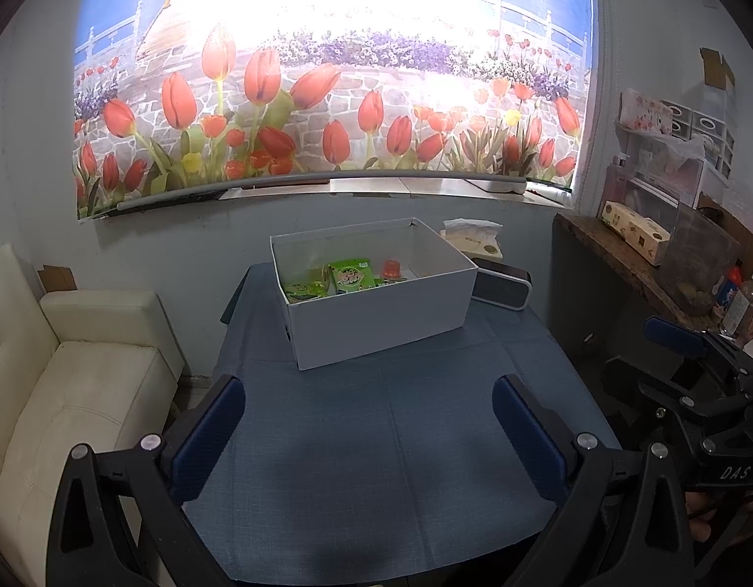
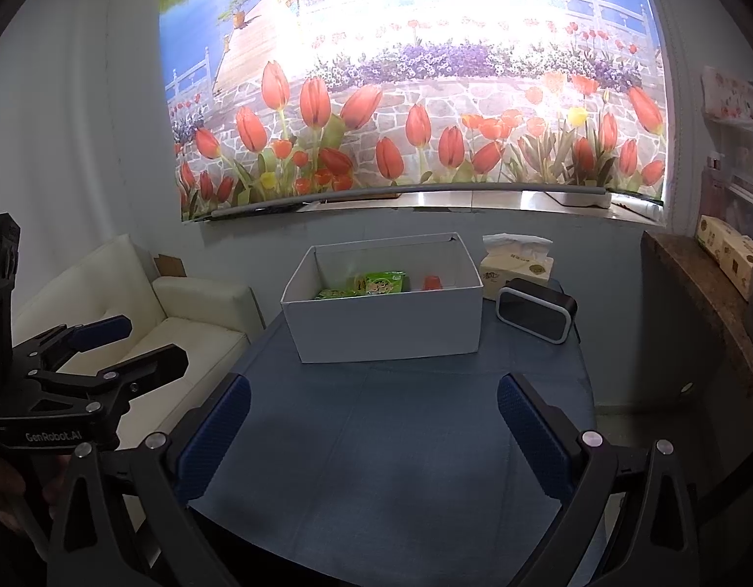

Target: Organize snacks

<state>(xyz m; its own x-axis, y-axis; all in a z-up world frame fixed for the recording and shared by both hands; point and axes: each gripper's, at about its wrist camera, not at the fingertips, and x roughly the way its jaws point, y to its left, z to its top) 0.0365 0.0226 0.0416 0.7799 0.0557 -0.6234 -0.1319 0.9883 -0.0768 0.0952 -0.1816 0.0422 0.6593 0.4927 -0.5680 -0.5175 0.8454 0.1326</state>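
box (image 1: pixel 376 327), one, white and open-topped, sits at the far edge of the blue table (image 1: pixel 376 440), long axis running left to right. inside: two green snack packets (image 1: pixel 349 276) toward the left wall, one orange snack (image 1: pixel 391 270) beside them. left gripper (image 1: pixel 369 435) and right gripper (image 2: pixel 374 435), two in all, both spread wide, holding nothing, over the near edge.

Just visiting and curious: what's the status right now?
Left gripper and right gripper open, empty. Snacks in white box. Nothing in the way.
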